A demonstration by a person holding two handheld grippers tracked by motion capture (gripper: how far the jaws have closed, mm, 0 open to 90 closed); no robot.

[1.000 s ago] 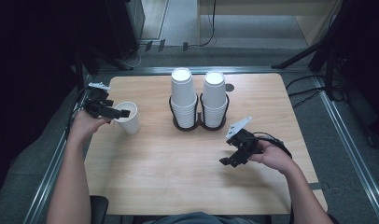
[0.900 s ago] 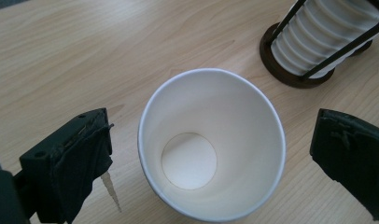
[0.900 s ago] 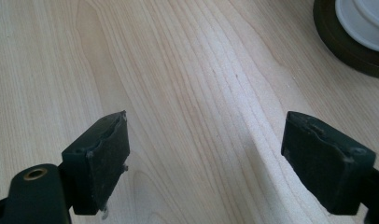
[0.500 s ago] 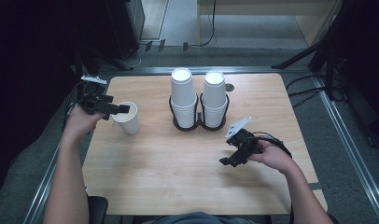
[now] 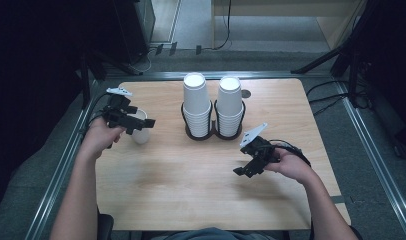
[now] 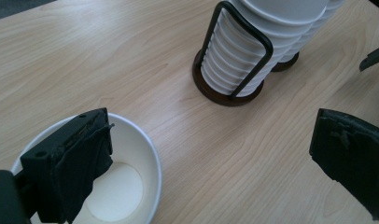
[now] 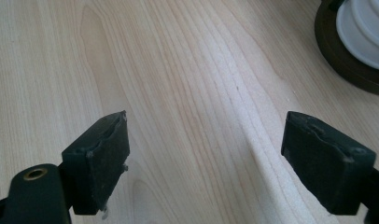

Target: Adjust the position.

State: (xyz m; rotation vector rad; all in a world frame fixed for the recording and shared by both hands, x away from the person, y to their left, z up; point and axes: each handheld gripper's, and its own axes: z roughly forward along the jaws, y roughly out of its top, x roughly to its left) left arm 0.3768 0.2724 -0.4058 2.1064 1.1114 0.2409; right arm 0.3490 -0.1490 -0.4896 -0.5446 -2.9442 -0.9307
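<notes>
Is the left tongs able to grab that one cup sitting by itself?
Probably yes. The left tongs are open right over the cup, one jaw above its open mouth and the other out past its rim, with nothing between them and the cup.

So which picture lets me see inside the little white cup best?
The left gripper view: it looks down into the single paper cup, showing its empty bottom and rim, with one jaw of the open left gripper over it. The high view shows that cup small, from the side, by the left gripper. The right gripper view faces bare table.
</notes>
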